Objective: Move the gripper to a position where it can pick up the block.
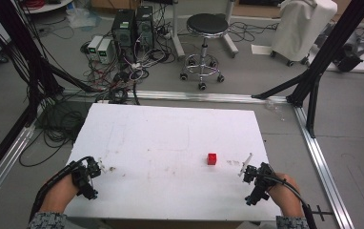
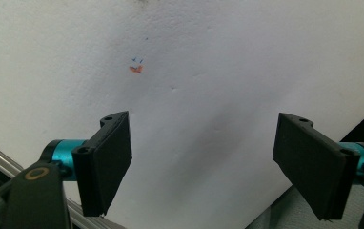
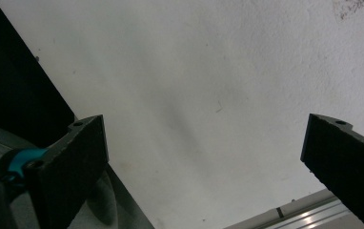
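Red cube (image 1: pixel 212 159): one unit, resting on the white table (image 1: pixel 170 138), right of centre and near the right gripper (image 1: pixel 245 172) without touching it. Grippers: two. Left gripper (image 1: pixel 100 166) sits at the near-left edge; its jaws stand wide apart over bare surface, holding nothing. Right gripper jaws are likewise spread wide and empty. One small orange mark (image 2: pixel 136 69) shows on the tabletop. Beyond the table: grey floor, one black stool (image 1: pixel 206 28), two computer towers (image 1: pixel 133 25), tangled cables (image 1: pixel 118 76), black frame struts (image 1: pixel 330 45).
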The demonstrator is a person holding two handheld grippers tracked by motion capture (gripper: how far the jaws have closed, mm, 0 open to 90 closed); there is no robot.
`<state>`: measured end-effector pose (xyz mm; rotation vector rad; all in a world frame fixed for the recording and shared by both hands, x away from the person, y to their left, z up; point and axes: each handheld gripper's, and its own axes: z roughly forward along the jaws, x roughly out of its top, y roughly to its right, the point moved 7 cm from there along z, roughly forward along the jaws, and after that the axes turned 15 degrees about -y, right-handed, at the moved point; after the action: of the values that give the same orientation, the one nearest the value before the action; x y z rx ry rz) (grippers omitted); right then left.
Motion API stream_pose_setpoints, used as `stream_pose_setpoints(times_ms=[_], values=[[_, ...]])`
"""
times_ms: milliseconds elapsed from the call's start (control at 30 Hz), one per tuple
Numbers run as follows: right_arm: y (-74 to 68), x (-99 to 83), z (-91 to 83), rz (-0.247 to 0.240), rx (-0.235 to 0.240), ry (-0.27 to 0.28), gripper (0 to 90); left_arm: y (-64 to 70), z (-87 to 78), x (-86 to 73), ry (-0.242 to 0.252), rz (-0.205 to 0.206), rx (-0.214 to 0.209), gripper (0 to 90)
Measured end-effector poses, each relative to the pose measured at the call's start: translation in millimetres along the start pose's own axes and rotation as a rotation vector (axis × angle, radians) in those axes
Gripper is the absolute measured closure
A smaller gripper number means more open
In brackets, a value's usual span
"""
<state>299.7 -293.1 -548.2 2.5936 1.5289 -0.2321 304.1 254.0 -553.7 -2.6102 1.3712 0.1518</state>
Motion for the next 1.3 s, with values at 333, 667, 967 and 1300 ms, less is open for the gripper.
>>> stream_pose_setpoints(times_ms=[333,667,967,1300], values=[[-1.5,7.4,-5.2,-0.010,-0.016,0.021,1.2,0.2,0.3,-1.3,0.007,-0.005,-0.005,21.0],[-3.0,20.9,-21.2,-0.043,-0.063,0.045,1.2,-1.4,-0.3,-3.7,0.009,-0.008,-0.005,21.0],[6.2,42.5,-29.1,-0.109,-0.148,0.020,1.2,-1.5,0.7,-1.9,0.008,-0.005,-0.016,21.0],[24.4,58.2,-40.3,-0.169,-0.201,-0.004,1.2,-1.9,1.2,-1.1,0.011,-0.008,-0.021,21.0]])
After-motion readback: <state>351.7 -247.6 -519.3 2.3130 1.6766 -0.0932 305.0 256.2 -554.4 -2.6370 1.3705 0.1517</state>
